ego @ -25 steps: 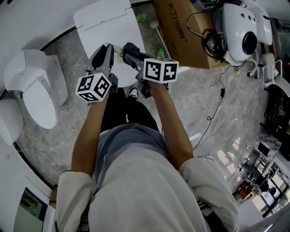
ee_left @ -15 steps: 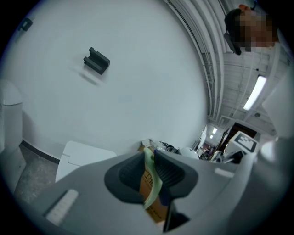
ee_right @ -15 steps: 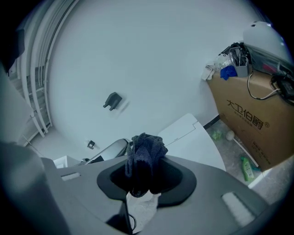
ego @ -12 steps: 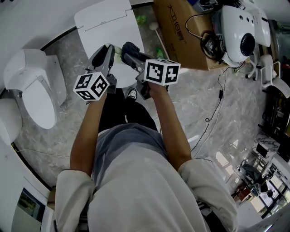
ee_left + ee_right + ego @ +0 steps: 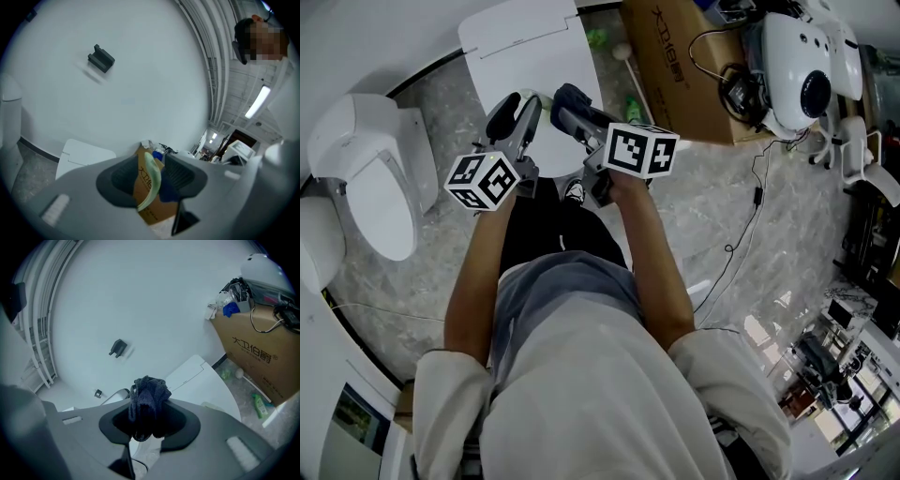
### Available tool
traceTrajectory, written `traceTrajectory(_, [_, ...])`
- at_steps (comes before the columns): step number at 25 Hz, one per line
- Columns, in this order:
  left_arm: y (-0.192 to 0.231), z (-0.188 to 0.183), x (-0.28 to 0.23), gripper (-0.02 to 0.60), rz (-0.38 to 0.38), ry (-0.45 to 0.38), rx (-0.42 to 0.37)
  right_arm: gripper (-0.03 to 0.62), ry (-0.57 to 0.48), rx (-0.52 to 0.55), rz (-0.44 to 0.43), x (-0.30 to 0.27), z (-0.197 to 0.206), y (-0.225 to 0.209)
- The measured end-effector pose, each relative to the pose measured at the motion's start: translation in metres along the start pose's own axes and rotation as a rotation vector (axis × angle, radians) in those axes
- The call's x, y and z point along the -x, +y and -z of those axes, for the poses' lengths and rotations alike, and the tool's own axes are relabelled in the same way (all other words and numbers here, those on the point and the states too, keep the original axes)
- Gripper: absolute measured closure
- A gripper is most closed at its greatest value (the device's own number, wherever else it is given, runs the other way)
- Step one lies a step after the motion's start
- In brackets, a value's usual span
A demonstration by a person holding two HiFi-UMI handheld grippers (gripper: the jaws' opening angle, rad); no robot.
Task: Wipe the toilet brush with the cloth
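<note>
1. Well, the toilet brush [image 5: 150, 161] is up in front of the person, above the floor. The left tool [image 5: 152, 178] has its jaws pressed in on a thin, pale green, curved strip of it. The strip looks smooth and slightly rubbery.
2. The cloth [image 5: 147, 399] is dark blue and nubby, bunched into a wad. The right tool [image 5: 149, 420] is pinching it, and the wad sticks up past the jaws.
3. In the head view the two tools are near each other, side by side, tips toward the far wall. I cannot tell whether cloth and brush are touching.
4. I'd judge they are just being brought together to wipe. The next move calls for laying the wad against the green strip and drawing it along. The left tool should hold firm, since so thin a strip may flex.
5. Further out, a glossy white toilet [image 5: 366, 178] stands at left and a flat white panel [image 5: 520, 42] lies far. A cardboard box [image 5: 675, 70] sits far right on the grey marbled floor [image 5: 722, 225].
</note>
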State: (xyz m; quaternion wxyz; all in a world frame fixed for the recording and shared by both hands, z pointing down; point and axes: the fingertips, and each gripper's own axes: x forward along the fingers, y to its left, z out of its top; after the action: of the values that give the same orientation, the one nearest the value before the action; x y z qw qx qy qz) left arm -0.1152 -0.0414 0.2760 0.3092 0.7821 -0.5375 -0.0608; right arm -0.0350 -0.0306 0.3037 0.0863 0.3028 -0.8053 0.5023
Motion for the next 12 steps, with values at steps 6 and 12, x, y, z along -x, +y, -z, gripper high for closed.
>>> traceTrajectory(6, [-0.011,-0.015,0.015,0.581,0.005,-0.047,-0.015,0.49,-0.024,-0.007,-0.024,0.006,-0.003,0.006])
traceTrajectory(12, [-0.02,-0.029,0.042,0.581,-0.017,-0.092,-0.024,0.49,-0.027,0.007,-0.057,0.005,-0.007,0.021])
